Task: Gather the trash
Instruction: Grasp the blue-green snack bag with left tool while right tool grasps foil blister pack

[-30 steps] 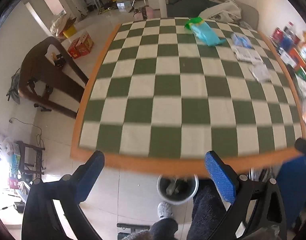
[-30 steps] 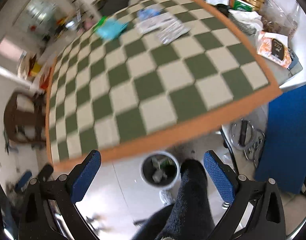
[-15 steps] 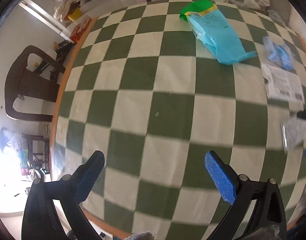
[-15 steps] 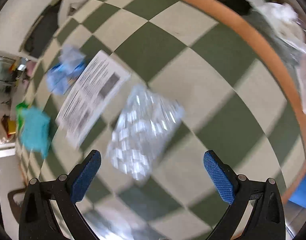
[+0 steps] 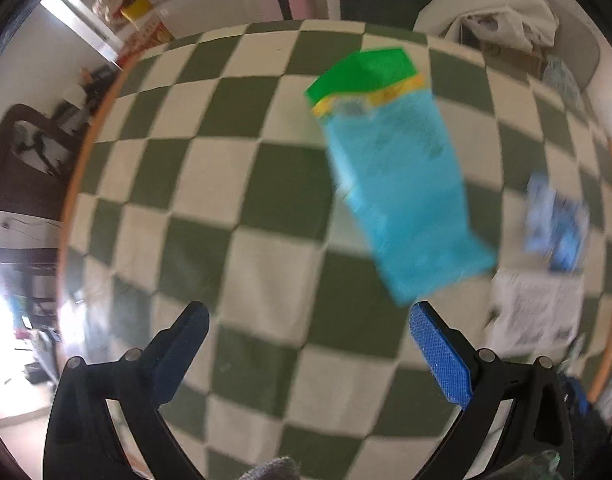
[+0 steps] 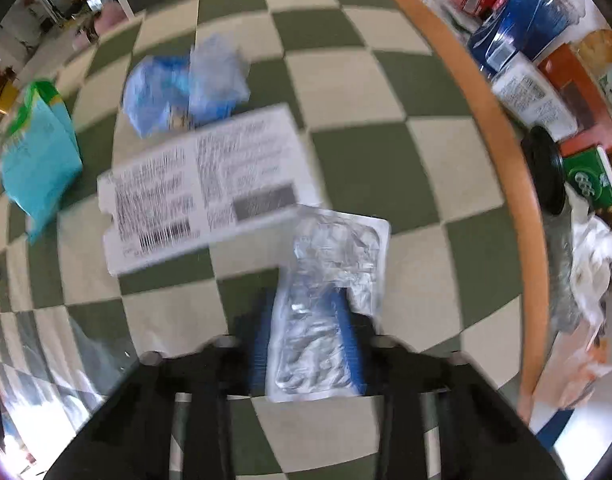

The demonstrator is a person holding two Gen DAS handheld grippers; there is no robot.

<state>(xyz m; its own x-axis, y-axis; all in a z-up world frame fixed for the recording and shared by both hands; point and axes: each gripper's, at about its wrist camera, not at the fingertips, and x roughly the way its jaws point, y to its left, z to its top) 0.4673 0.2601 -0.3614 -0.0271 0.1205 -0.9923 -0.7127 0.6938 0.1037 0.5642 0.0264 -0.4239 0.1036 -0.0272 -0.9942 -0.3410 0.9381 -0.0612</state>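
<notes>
Right wrist: right gripper point(image 6: 306, 332) is pinching the foil blister pack point(image 6: 329, 280), jaws just closing; lift straight, avoid dragging the printed sheet point(image 6: 202, 188).

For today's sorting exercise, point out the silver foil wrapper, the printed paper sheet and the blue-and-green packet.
silver foil wrapper point(image 6: 337, 256): right wrist view, on its crinkled upper half.
printed paper sheet point(image 6: 210, 188): right wrist view, on the middle of the print.
blue-and-green packet point(image 5: 401, 184): left wrist view, on its blue body.
</notes>
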